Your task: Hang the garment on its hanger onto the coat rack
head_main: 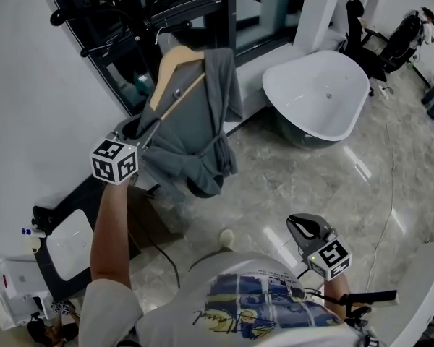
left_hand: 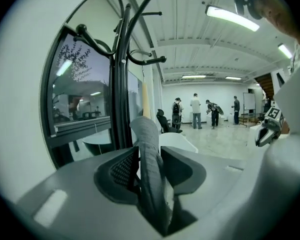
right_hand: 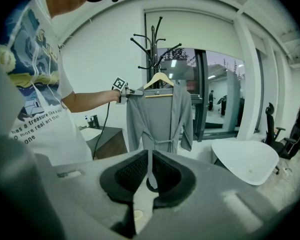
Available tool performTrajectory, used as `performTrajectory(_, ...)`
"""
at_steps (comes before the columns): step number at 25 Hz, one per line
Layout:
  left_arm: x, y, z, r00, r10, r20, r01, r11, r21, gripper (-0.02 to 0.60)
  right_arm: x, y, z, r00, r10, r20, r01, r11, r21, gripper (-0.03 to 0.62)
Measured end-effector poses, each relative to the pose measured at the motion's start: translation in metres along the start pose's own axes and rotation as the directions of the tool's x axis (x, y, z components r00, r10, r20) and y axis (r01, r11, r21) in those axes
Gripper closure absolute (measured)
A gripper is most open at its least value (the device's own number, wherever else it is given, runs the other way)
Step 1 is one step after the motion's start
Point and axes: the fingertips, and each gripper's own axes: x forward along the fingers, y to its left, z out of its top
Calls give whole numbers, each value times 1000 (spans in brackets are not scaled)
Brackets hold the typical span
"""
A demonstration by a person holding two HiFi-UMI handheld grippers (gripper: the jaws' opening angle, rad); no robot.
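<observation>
Head view first, and nearest, at the bottom edge, is the person's printed white T-shirt [head_main: 253,302]. Just right of it sits the right gripper [head_main: 295,223], low in the frame and well apart from the action. Right gripper view shows its tongs narrow, drawn down to a thin slit with nothing in them.

Up the left side runs the bare left forearm [head_main: 112,223] to the left gripper [head_main: 155,127], marker cube toward the camera, nose at the shoulder of the grey robe [head_main: 202,121]. Left gripper view tells it: tongs wide, with a fold of robe fabric standing upright between the pads. It lies close against the left-hand pad, with a gap showing on the right-hand side, so it isn't pinched.

The robe is on its wooden hanger [head_main: 175,60] in the upper middle of the head view, belt tied at the waist, hem clear of the marble floor [head_main: 275,186]. Right behind it stands the black coat rack [right_hand: 152,44]. The hanger's hook is up among the rack's arms, though whether it rests on one I can't make out.

Beyond, to the right, is the white bathtub [head_main: 325,92], and in the upper right corner, black office chairs [head_main: 365,27]. Far down the hall in the left gripper view, a few people [left_hand: 195,111] stand.
</observation>
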Motion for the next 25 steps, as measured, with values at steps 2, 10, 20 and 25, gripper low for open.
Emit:
performTrajectory(2,-10,0,0,999,45,1,-45,999,18,412,-7,3,0,1000,3,7,-3,1000,-7,565)
performTrajectory(10,-84,-14,-6,971,241,-4,-240,968,74,399,-37,16,-14,1000,22,15,-21,1000,-19,565)
performTrajectory(20,-163,-170,-29,972,222,73,-229,968,100,580,-85,54,-56,996,83,25,-82,996,-35,588)
performTrajectory(25,-168,-284,-58,997,31,77,-34,999,36,580,-105,75,-70,995,99,32,-98,994,-50,591)
